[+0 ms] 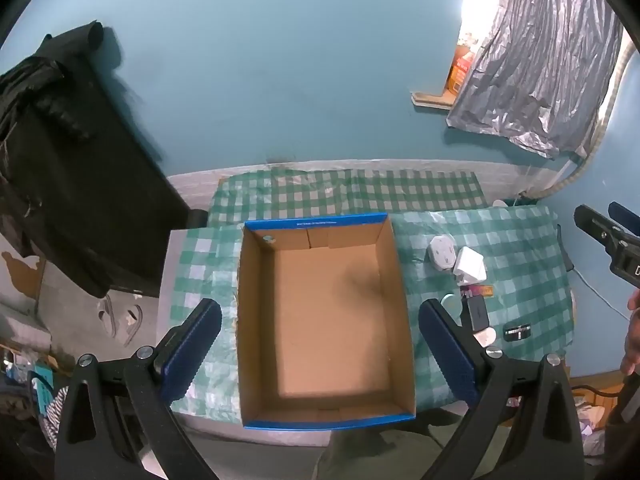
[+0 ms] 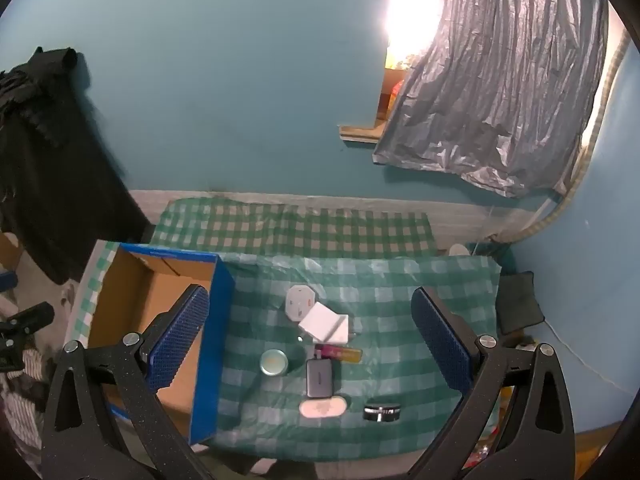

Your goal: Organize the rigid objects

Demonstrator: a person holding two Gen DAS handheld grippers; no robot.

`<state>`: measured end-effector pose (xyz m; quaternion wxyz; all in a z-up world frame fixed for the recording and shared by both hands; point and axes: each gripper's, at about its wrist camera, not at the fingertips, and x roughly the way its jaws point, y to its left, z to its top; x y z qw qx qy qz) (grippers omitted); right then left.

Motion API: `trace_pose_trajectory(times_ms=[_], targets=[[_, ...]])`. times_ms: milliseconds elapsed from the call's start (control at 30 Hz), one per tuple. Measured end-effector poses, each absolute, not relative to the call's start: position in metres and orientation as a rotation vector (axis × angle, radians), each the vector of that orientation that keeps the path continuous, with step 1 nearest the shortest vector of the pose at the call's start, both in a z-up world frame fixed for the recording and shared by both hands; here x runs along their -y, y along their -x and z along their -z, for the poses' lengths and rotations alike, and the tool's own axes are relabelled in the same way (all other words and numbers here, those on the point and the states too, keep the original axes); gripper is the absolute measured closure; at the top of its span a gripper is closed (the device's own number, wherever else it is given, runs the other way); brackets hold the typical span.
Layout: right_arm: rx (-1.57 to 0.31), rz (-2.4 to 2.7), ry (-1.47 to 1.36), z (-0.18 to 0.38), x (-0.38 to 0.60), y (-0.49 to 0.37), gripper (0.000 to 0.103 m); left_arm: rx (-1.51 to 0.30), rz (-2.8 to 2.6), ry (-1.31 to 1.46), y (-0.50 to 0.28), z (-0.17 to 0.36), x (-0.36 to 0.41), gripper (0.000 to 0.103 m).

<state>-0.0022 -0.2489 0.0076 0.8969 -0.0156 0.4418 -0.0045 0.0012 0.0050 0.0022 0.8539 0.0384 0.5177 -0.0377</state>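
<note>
Seven small rigid items sit loose on the green checked cloth (image 2: 400, 280), all right of the cardboard box (image 1: 324, 360), none inside it. Back of the cluster: white octagonal plug (image 2: 298, 302) touching a white square adapter (image 2: 325, 322). In front of those: pink and yellow lighter-like stick (image 2: 338, 353), round teal tin (image 2: 274, 362) just left of it, dark grey rectangular pack (image 2: 319, 378) lying flat, pale oval piece (image 2: 322, 407) touching the pack's near end, black round knurled cap (image 2: 382, 413) apart to the right.

Box: open top, blue outer walls, brown inside, nothing in it; small round thing on the far inner wall, too small to identify. Box sits on the cloth's left part, long side running away from the camera.

Left gripper (image 1: 320, 352): jaws spread wide, nothing between the pads, hovering above the box, pointing steeply down. Right gripper (image 2: 310, 346): also fully spread, holding nothing, hovering over the item cluster with its left finger over the box's right wall. In the left wrist view the right tool shows at the right edge with a hand (image 1: 634, 332) on it.

Surroundings: teal wall (image 1: 280, 60), crumpled silver foil sheet (image 2: 500, 92) hung upper right with bright light beside it, dark garment (image 1: 60, 160) hanging left.
</note>
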Motion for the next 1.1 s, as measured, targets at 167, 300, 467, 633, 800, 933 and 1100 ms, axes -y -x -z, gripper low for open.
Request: trace_pose_trajectory(times_ms=[167, 300, 467, 633, 800, 933, 1100], targets=[[-0.914, 0.005, 0.028, -0.0095, 0.2485, 0.0026, 0.002, -1.079, 0.082, -0.091, -0.0007, -0.0017, -0.003, 0.003], [-0.914, 0.008, 0.026, -0.0083, 0.2483, 0.0021, 0.002, -1.078, 0.088, -0.093, -0.0026, 0.0, -0.0024, 0.003], [-0.916, 0.007, 0.027, -0.0092, 0.2485, 0.002, 0.002, -1.08, 0.092, -0.09, -0.0041, 0.0007, -0.0015, 0.003], [-0.918, 0.007, 0.029, -0.0095, 0.2483, 0.001, 0.002, -1.079, 0.09, -0.094, -0.0029, 0.0005, -0.0006, 0.003], [-0.919, 0.006, 0.031, -0.0092, 0.2474, 0.0008, 0.002, -1.079, 0.091, -0.092, -0.0037, -0.0001, -0.0003, 0.003], [-0.921, 0.006, 0.031, -0.0092, 0.2466, 0.0, 0.002, -1.082, 0.09, -0.094, -0.0041, -0.0001, -0.0002, 0.003], [-0.925, 0.001, 0.035, -0.0082, 0.2468, -0.0021, 0.002, -1.083, 0.09, -0.093, -0.003, 0.0006, -0.0002, 0.003]])
